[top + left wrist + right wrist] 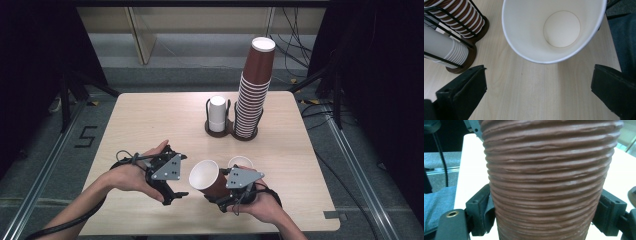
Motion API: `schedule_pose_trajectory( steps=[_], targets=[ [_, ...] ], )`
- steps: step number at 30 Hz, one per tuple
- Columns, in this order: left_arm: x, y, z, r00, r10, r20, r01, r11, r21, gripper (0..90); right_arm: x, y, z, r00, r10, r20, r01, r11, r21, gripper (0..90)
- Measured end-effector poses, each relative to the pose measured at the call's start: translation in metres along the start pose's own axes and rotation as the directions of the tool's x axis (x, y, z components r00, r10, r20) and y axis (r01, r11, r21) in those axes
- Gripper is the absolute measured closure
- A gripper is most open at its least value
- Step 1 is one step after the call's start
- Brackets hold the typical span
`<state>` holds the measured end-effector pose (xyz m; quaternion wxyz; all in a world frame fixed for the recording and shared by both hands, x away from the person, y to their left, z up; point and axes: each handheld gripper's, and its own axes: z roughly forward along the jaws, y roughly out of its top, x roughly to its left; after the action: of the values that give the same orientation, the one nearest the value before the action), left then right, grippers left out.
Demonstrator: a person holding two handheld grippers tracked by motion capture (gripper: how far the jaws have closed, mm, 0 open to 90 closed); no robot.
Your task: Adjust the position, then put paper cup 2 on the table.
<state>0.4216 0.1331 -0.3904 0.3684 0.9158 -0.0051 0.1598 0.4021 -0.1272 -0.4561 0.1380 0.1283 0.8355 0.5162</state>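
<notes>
1. Now the right gripper (220,192) squeezes a brown cup (207,178) between its jaws, about half shut around its ribbed side. The cup is tipped on its side just above the table (150,125), mouth toward the left gripper (177,180).
2. Its jaws are wide open and hold nothing. They face the cup's white mouth (554,30).
3. The cup is empty inside.
4. I think the step is passing or pulling the cup. Next, the left jaws must slide onto the rim and pinch gently, or it will crush.
5. Another cup (240,162) stands behind.
6. Far back, the rack (231,131) holds a tall brown stack (253,95) and a short white stack (217,114).
</notes>
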Motion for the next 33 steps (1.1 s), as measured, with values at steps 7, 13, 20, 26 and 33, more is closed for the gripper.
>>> schedule_pose_trajectory(
  steps=[7, 13, 20, 26, 33],
  targets=[
    [0.004, -0.004, 0.003, 0.9997, -0.016, -0.017, 0.016, 0.9996, -0.021, 0.0, -0.003, -0.001, -0.008, 0.9989, 0.0, 0.047, 0.001, 1.0, -0.032, 19.1],
    [0.002, -0.011, 0.006, 0.998, -0.05, -0.039, 0.048, 0.9976, -0.049, 0.0, -0.009, 0.002, -0.02, 0.9962, 0.024, 0.083, -0.018, 0.997, -0.072, 19.1],
    [-0.001, -0.019, 0.013, 0.9937, -0.099, -0.052, 0.094, 0.9918, -0.086, 0.0, -0.017, 0.009, -0.029, 0.9926, 0.049, 0.111, -0.035, 0.992, -0.12, 19.1],
    [-0.003, -0.024, 0.018, 0.9902, -0.127, -0.057, 0.121, 0.9877, -0.099, 0.0, -0.018, 0.012, -0.03, 0.9922, 0.048, 0.115, -0.03, 0.988, -0.15, 19.1],
    [-0.008, -0.03, 0.024, 0.9821, -0.168, -0.085, 0.156, 0.9791, -0.13, 0.0, -0.021, 0.017, -0.037, 0.9882, 0.067, 0.138, -0.043, 0.984, -0.175, 19.1]
  ],
)
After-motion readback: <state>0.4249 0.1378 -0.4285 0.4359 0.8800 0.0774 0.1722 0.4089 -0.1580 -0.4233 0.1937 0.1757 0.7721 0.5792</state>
